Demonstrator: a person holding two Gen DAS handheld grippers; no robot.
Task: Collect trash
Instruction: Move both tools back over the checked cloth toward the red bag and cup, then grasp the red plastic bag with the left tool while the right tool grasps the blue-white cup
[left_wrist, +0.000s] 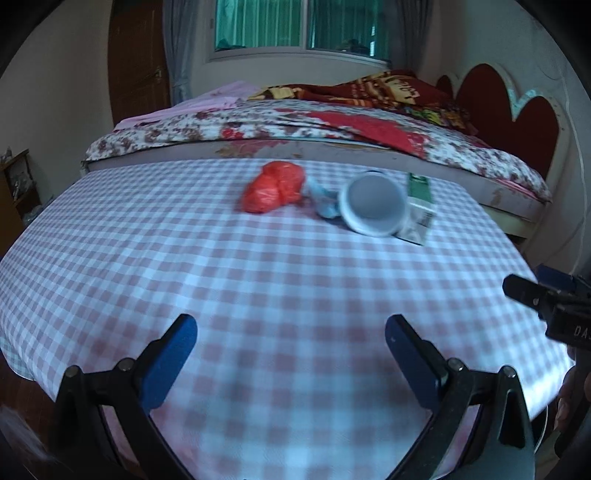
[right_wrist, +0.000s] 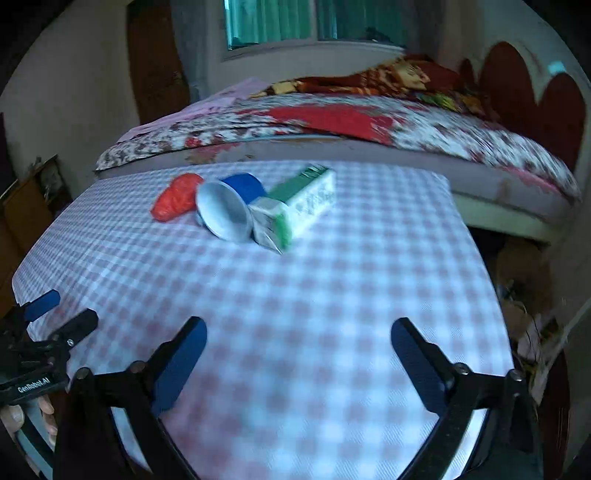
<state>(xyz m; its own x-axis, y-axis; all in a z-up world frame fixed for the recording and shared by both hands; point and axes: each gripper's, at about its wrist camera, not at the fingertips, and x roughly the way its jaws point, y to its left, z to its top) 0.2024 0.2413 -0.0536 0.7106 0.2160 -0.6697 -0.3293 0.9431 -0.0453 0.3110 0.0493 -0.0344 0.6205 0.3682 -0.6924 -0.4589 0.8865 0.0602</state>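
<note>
Bag (left_wrist: 272, 192), cup (left_wrist: 373, 205), carton (left_wrist: 419, 208) left-to-right on table (left_wrist: 258, 295).

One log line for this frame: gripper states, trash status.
left hand-held gripper: open, empty | right hand-held gripper: open, empty | red bag, cup, carton: untouched on table

Dim bluish daylight, soft blur, fisheye-bent edges, dark corners

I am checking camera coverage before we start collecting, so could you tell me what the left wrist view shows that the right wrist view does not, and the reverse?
Only the left wrist view shows the crumpled pale blue scrap between bag and cup.

Only the right wrist view shows the cup's blue outer wall, the carton's long printed side, and clutter on the floor past the table's right edge.

Both show the red plastic bag, white cup, green-and-white carton, checked tablecloth, the bed, and both grippers open, left and right.
</note>
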